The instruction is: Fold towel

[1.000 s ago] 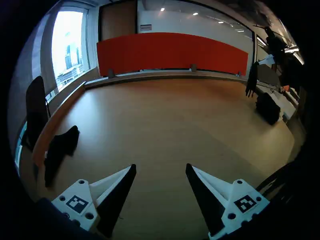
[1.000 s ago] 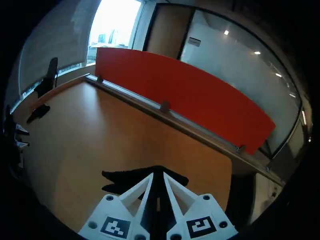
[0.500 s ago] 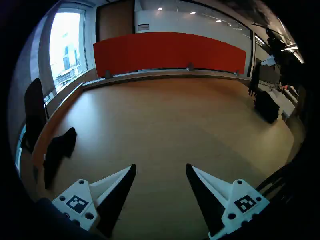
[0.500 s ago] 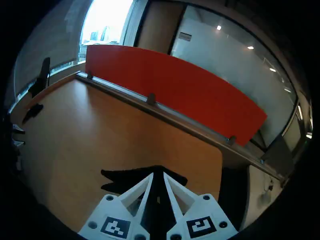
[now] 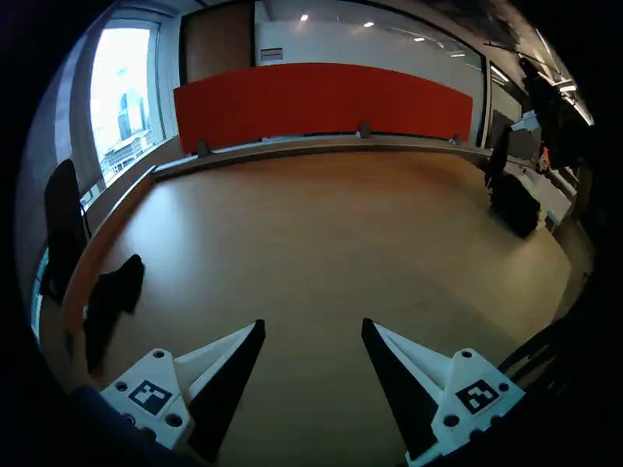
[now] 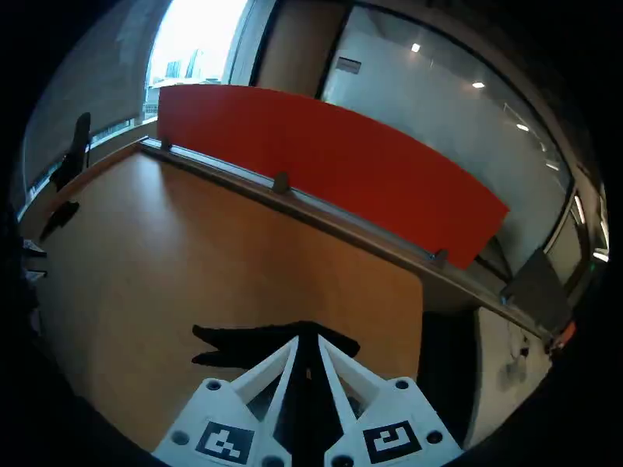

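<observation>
Gripping the black towel (image 6: 234,345) between both fingers, my right claw (image 6: 307,341) is clenched on it over the wooden desk (image 6: 195,241), with the cloth spreading past the tips on either side. My left claw (image 5: 311,323) hangs released, fingers wide apart. Another dark cloth (image 5: 109,300) lies at the desk's left edge.

1. The left gripper (image 5: 312,323) hangs over a wooden table (image 5: 327,226), its jaws wide apart.
2. A dark cloth (image 5: 109,300) lies crumpled at the table's left edge, near a dark chair (image 5: 62,222).
3. A red partition (image 5: 323,101) lines the far edge.
4. A dark bag (image 5: 514,206) sits far right.
</observation>
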Tool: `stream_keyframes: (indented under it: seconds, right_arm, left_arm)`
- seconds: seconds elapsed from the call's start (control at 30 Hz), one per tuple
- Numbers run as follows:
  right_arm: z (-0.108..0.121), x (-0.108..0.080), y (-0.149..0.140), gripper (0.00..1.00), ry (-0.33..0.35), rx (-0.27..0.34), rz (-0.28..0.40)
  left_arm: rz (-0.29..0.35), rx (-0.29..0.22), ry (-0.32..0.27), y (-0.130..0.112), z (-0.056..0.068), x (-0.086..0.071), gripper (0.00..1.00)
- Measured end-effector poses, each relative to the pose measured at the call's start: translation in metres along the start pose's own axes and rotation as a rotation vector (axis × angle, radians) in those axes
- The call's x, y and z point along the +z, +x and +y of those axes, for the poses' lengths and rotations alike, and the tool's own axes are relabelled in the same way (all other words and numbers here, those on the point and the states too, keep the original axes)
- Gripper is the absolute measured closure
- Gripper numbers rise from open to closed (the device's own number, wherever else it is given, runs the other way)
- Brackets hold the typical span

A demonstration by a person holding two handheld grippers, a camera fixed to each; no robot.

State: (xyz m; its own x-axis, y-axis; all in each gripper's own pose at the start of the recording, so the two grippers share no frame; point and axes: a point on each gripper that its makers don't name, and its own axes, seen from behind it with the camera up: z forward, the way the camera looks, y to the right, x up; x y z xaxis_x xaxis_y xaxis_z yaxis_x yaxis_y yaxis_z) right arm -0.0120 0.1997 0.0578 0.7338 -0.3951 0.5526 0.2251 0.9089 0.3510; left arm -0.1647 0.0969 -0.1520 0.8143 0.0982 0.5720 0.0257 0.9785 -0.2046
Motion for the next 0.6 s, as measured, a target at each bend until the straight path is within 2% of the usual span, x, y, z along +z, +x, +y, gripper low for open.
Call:
stream_keyframes:
  seconds: [0.37, 0.6]
  right_arm:
    - [0.011, -0.027, -0.05, 0.98, -0.036, 0.038, -0.042]
    - [0.014, -0.038, -0.083, 0.98, -0.054, 0.058, -0.083]
  left_arm:
    - [-0.003, 0.016, -0.021, 0.001, 0.007, 0.0, 0.08]
    - [-0.004, 0.021, -0.026, 0.0, 0.009, -0.001, 0.08]
